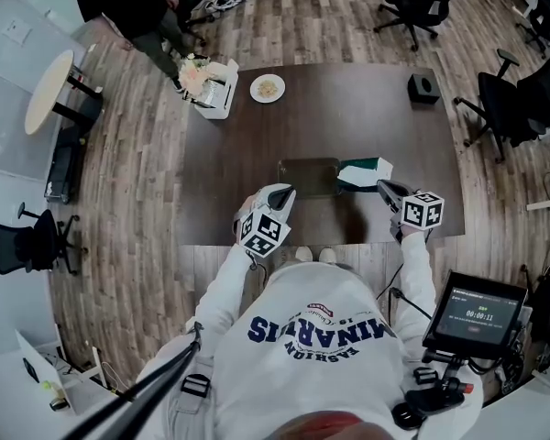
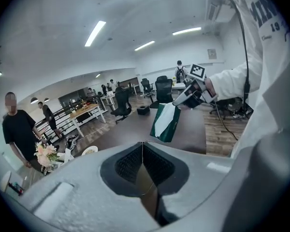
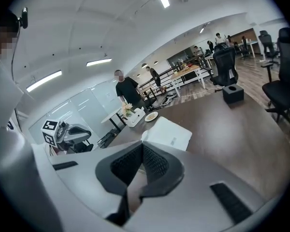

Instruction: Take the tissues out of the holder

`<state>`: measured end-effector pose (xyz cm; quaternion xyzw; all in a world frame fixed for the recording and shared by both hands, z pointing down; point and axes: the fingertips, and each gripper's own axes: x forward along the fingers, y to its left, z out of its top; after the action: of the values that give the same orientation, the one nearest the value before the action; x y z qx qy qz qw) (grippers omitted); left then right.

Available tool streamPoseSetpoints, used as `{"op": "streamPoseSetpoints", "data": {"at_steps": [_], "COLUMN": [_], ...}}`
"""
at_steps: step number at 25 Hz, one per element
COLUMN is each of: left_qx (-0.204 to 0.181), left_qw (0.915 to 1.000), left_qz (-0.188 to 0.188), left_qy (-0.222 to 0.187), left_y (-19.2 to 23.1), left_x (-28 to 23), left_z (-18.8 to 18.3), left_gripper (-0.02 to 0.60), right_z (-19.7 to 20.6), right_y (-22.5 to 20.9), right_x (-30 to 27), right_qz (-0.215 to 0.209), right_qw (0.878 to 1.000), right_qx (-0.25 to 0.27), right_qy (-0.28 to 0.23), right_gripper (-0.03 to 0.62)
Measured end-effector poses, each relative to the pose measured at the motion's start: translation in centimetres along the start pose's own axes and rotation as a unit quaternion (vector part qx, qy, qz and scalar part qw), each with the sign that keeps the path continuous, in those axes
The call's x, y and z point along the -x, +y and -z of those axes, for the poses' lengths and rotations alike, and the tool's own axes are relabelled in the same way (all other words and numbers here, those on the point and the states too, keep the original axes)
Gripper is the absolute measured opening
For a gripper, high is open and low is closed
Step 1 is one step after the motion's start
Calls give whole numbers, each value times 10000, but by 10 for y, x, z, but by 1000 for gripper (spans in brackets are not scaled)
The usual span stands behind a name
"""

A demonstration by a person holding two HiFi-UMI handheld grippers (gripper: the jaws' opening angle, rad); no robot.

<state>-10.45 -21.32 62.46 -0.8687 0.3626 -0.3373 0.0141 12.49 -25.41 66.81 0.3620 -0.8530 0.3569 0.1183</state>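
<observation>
My right gripper (image 1: 383, 187) pinches the tissues (image 1: 367, 169) just right of the holder (image 1: 309, 178); left gripper (image 1: 280, 192) clenched at its left; table (image 1: 348, 117) spreads wide beyond it

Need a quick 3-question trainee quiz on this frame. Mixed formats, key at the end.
1. True or false: the left tool has its jaws apart.
2. What does the right tool grip? A) a cup B) the tissue pack C) a pen
3. Fill in: seen from the person, the white plate lies near the ____ edge of the table.

Key: 1 false, the jaws are together. 2 B. 3 far.
</observation>
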Motion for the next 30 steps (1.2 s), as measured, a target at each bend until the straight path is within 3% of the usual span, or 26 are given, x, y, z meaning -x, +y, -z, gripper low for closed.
{"op": "streamPoseSetpoints", "data": {"at_steps": [7,11,17,24,30], "left_qx": [376,663,715,808,824], "left_qw": [9991,9973,9961,9949,9952], "left_qz": [-210,-232,-390,-521,-511], "left_qy": [-15,-205,-348,-289,-148], "left_y": [6,4,5,9,5], "left_x": [3,12,24,36,38], "left_z": [9,2,-7,-2,4], "left_gripper": [6,5,6,6,5], "right_z": [-6,9,47,67,98], "right_y": [-35,-54,-88,-140,-181], "right_x": [12,-8,-48,-54,-55], "right_qz": [61,-50,-209,310,436], "right_qw": [9996,9985,9976,9963,9940], "right_qx": [251,341,191,168,-98], "right_qy": [112,414,632,782,995], "right_gripper": [5,5,5,6,6]}}
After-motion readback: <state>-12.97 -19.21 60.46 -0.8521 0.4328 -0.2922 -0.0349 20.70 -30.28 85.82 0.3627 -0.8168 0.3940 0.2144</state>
